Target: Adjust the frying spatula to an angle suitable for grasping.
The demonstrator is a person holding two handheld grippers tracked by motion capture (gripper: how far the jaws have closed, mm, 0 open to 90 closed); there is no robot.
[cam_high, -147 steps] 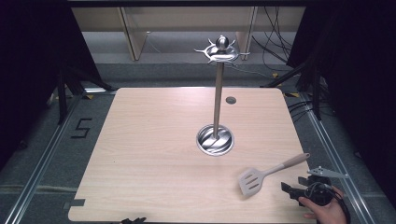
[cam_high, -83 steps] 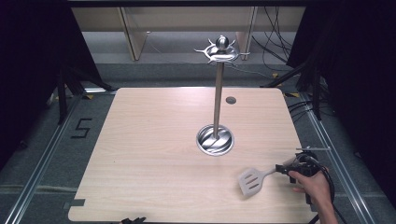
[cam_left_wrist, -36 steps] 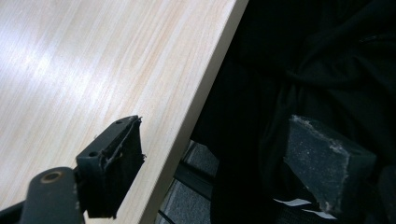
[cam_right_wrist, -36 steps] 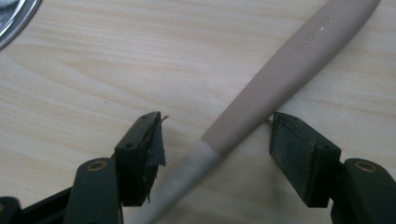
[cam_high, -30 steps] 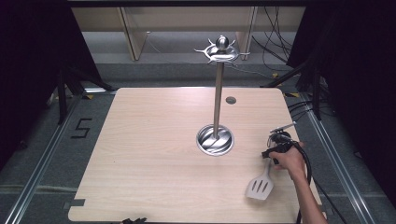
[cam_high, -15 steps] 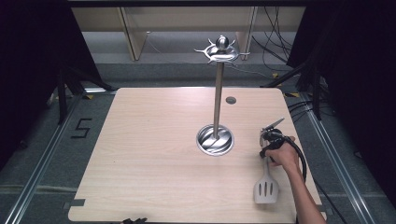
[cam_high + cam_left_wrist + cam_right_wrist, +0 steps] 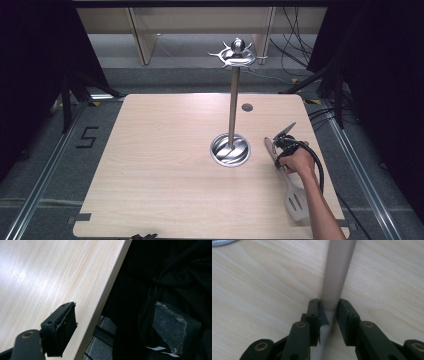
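Note:
A spatula with a grey slotted head (image 7: 295,202) and a beige handle (image 7: 270,146) lies flat on the right side of the wooden table (image 7: 160,165), its head toward the front edge. A hand holds my right gripper (image 7: 280,151) over the handle. In the right gripper view the jaws have just been closing and now stand shut (image 7: 329,307) on the handle (image 7: 338,270), one pad on each side. A steel utensil stand (image 7: 231,149) with a tall pole and hooked top stands just left of it. My left gripper (image 7: 117,322) hangs open by the table's edge, nothing between its pads.
A small dark hole (image 7: 247,107) sits in the table behind the stand. The right table edge (image 7: 325,165) runs close to the spatula, with cables on the floor beyond. Dark cloth (image 7: 170,275) lies past the table edge in the left gripper view.
The right hand has slid a little farther along the handle toward the far end. The spatula has swung so that its head points more toward the front edge.

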